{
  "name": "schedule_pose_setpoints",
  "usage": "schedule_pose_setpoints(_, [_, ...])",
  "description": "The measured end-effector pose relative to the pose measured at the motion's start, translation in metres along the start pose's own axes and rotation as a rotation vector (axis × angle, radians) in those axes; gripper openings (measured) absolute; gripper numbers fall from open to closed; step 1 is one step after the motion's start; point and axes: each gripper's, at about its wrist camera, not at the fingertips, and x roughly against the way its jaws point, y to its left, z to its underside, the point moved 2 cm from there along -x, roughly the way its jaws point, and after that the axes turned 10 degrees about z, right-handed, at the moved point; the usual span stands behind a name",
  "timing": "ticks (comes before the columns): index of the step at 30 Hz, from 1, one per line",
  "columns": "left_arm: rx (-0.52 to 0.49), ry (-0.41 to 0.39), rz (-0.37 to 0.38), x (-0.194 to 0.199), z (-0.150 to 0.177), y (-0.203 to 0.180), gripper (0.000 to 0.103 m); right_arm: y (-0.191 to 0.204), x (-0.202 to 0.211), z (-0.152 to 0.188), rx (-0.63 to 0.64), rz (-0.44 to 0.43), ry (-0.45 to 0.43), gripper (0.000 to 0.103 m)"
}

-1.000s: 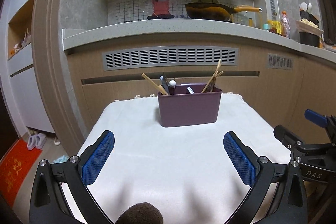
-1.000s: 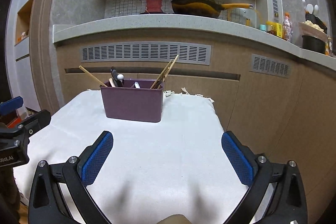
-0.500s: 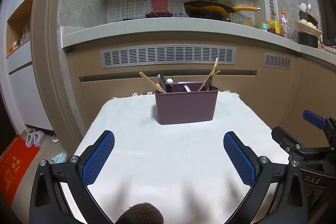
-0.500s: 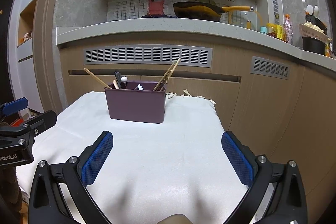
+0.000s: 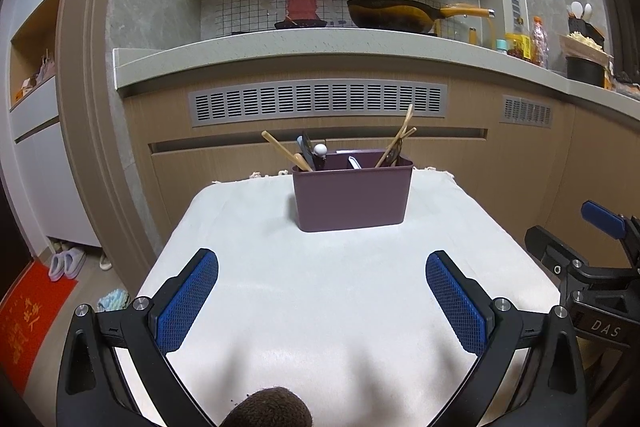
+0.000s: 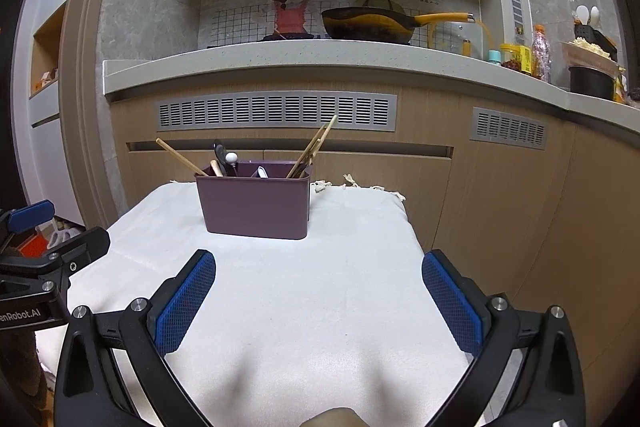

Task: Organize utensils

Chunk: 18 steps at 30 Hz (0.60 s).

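A purple utensil holder point(image 5: 352, 197) point(image 6: 256, 205) stands at the far end of a table under a white cloth point(image 5: 340, 291) point(image 6: 312, 299). Wooden chopsticks point(image 5: 398, 137) point(image 6: 314, 145) lean out of its right side. A wooden stick point(image 5: 280, 151) point(image 6: 178, 157), a dark spoon point(image 6: 219, 151) and a white-tipped utensil point(image 5: 320, 149) point(image 6: 231, 158) sit in its left side. My left gripper point(image 5: 322, 293) is open and holds nothing, well short of the holder. My right gripper point(image 6: 318, 293) is open too, also short of it.
Behind the table runs a kitchen counter point(image 5: 320, 45) with a wok point(image 5: 392, 15), bottles point(image 5: 538, 41) and a black pot point(image 5: 584, 71). Wooden cabinet fronts with vent grilles point(image 5: 316, 101) stand below. Slippers point(image 5: 66, 261) and a red mat point(image 5: 28, 315) lie on the floor at left.
Both grippers have drawn back slightly from the holder, which looks smaller and farther away. Both stay open and nothing on the table has moved.
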Motion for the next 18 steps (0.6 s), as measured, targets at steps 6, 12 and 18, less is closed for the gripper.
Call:
schedule_pose_setpoints(6, [0.001,0.001,0.001,-0.0003,0.0002,0.0004,0.103,-0.0010,-0.0011,-0.0004,-0.001,-0.004,0.007,0.103])
schedule_pose_setpoints(12, [0.003,0.007,0.004,-0.0014,0.0010,0.0014,0.103,-0.0003,-0.0019,0.0003,0.003,-0.011,0.011,0.103])
schedule_pose_setpoints(18, [0.008,0.014,0.006,-0.0029,0.0037,0.0018,0.103,-0.0004,-0.0029,0.0012,0.004,-0.017,0.015,0.103])
